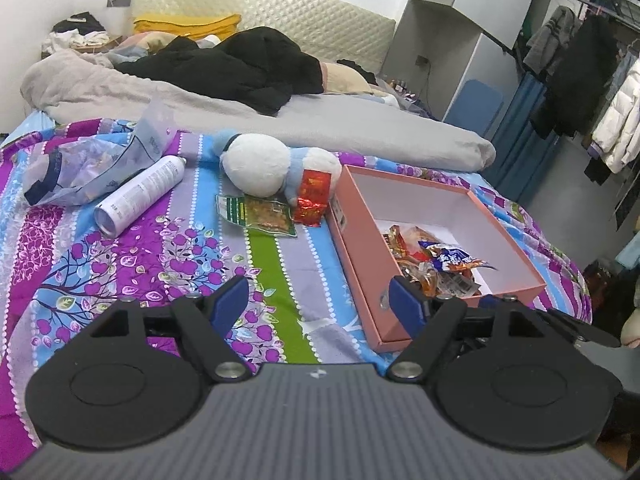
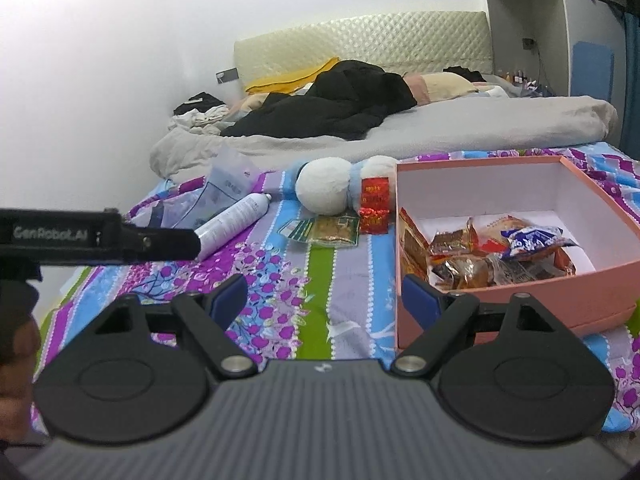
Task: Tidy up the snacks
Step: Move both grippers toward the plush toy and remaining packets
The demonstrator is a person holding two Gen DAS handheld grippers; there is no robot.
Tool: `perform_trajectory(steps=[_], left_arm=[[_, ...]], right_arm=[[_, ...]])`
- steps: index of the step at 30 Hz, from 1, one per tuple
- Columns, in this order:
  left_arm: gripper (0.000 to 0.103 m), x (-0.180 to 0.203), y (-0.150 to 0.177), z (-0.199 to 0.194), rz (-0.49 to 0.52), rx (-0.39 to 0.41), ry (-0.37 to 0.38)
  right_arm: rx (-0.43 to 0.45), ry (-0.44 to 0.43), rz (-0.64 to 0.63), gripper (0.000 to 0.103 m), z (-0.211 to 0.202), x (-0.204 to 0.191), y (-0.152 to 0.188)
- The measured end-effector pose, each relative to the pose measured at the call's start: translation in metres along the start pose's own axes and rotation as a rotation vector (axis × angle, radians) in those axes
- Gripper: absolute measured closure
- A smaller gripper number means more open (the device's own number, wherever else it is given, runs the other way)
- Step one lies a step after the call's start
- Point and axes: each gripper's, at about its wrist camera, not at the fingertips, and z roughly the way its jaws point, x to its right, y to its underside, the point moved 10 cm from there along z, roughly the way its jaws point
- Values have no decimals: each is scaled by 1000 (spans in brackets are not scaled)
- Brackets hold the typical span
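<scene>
Snacks are mostly in the pink box (image 1: 352, 248) already, a heap of wrappers (image 2: 500, 252) at its near end. Two are left out on the bedspread (image 1: 192, 248): a green-edged packet (image 1: 260, 216) lying flat and a red foil packet (image 1: 314, 194) propped against the plush toy (image 1: 264, 168), both just left of the box's far corner.

Both my grippers are spread wide with nothing between the pads. My left gripper (image 1: 320, 308) points pretty much straight at the two strays, ahead and a bit up-frame, so I'd say it's better lined up than my right gripper (image 2: 324, 300), which sits beside the box. The green one's long side runs left-right, so a flat pinch looks fiddly on soft bedding.

A spray can (image 1: 140, 196) and clear bag (image 1: 100, 168) lie off left; messy bedroom, clothes everywhere.
</scene>
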Motion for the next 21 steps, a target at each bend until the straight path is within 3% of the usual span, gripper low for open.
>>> perform_trajectory(steps=[11, 19, 21], left_arm=[[22, -42, -9, 34, -58, 2, -47], [22, -82, -21, 84, -132, 10, -53], [22, -91, -22, 100, -140, 9, -51]], right_arm=[[0, 30, -48, 18, 39, -5, -6], [11, 28, -151, 41, 77, -22, -7], [6, 24, -164, 41, 90, -26, -6]])
